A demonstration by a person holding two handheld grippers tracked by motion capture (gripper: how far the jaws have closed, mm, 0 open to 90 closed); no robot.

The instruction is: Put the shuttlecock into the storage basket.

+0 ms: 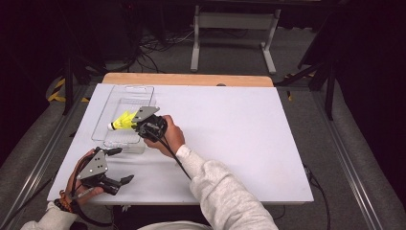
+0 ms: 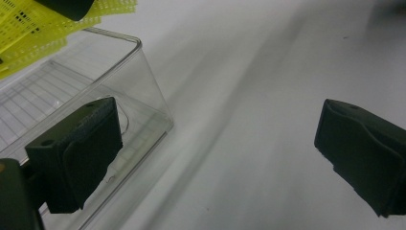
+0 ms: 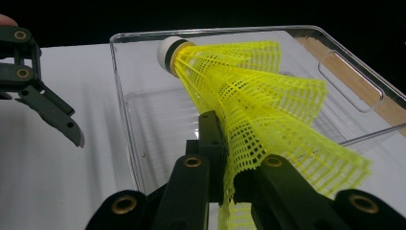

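Shuttlecock placement into the clear tray looks like the step in hand, so start from the big things. On the white table (image 1: 230,143) the tray (image 1: 143,91) lies at the left, long side running away from the person, empty as far as I can see. Over its near half hangs the right gripper (image 1: 139,123), jaws clamped on the yellow mesh skirt of the shuttlecock (image 1: 122,121). In the right gripper view the shuttlecock (image 3: 249,105) is held above the tray floor, its white cork pointing toward the tray's near left corner, and the skirt is crumpled where the jaws pinch it. The left gripper (image 1: 117,165) rests near the table's front edge, just beside the tray's near corner, jaws wide apart and holding nothing; in the left gripper view one jaw stands close against the tray wall (image 2: 153,100).

To do this well, I judge it best to lower the shuttlecock until the cork is close to the tray floor, keep it inside the walls, then part the jaws slowly so the mesh frees itself without snagging. The left gripper could steady the tray wall if it slides.
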